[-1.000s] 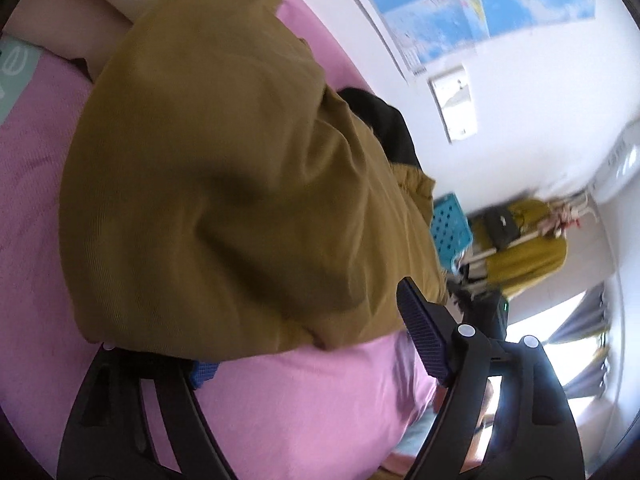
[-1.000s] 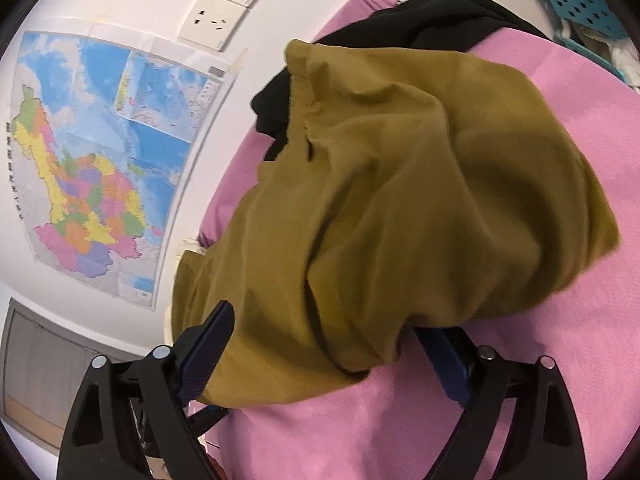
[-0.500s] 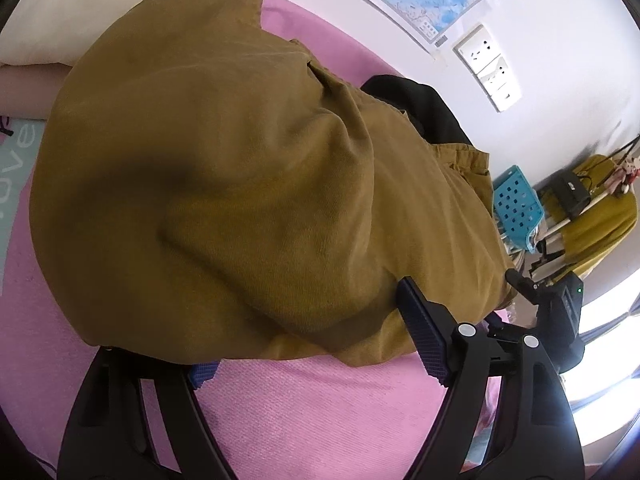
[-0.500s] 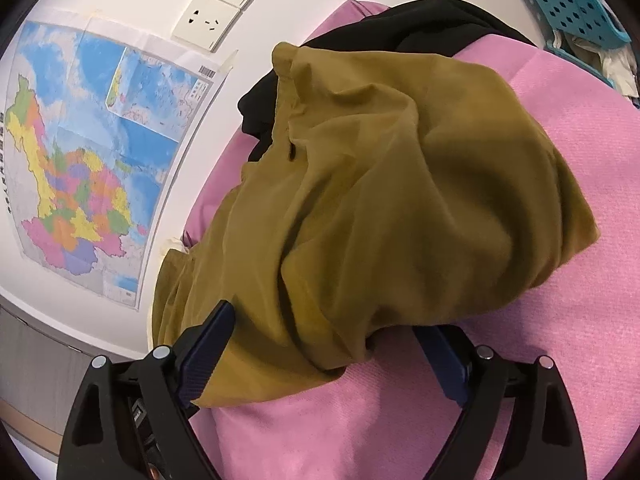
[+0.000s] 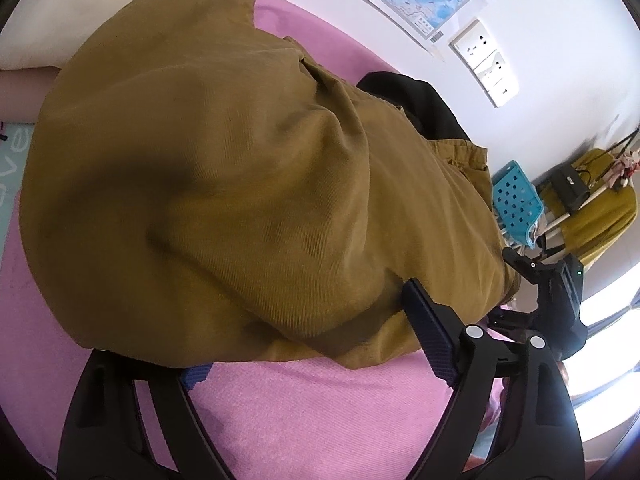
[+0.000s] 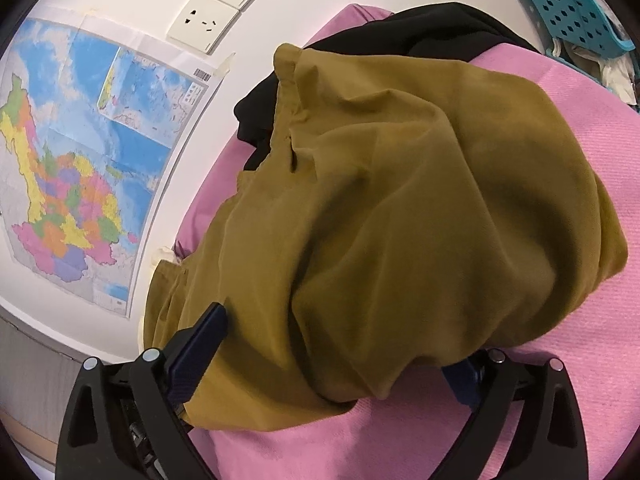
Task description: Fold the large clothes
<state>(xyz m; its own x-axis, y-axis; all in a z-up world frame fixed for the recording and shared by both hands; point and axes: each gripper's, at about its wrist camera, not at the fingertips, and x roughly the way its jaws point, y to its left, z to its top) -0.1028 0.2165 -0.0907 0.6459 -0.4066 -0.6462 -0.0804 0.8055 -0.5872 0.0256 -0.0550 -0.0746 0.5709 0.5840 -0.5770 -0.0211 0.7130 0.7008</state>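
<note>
The left gripper (image 5: 312, 344) has its jaws wide and opening, the near hem of the mustard-brown garment (image 5: 240, 184) lying between them; its left pad is hidden under the cloth, its right pad stands just beside the hem, and neither can be seen pressing on it. The right gripper (image 6: 340, 360) is likewise spread and opening, the garment's bunched near edge (image 6: 400, 220) sagging between its 2 fingers, with no squeeze showing. The garment sits heaped in rumpled folds on the pink bed cover (image 5: 320, 408), its far end resting against a black garment (image 6: 432, 24) near the wall. On that wall hang a coloured map (image 6: 80, 160) and 2 white sockets (image 6: 204, 24). Beyond the bed, a blue perforated basket (image 6: 576, 12) holds pale crumpled cloth, though what it is cannot be made out. A cream pillow (image 5: 60, 20) lies at the bed's other end.
</note>
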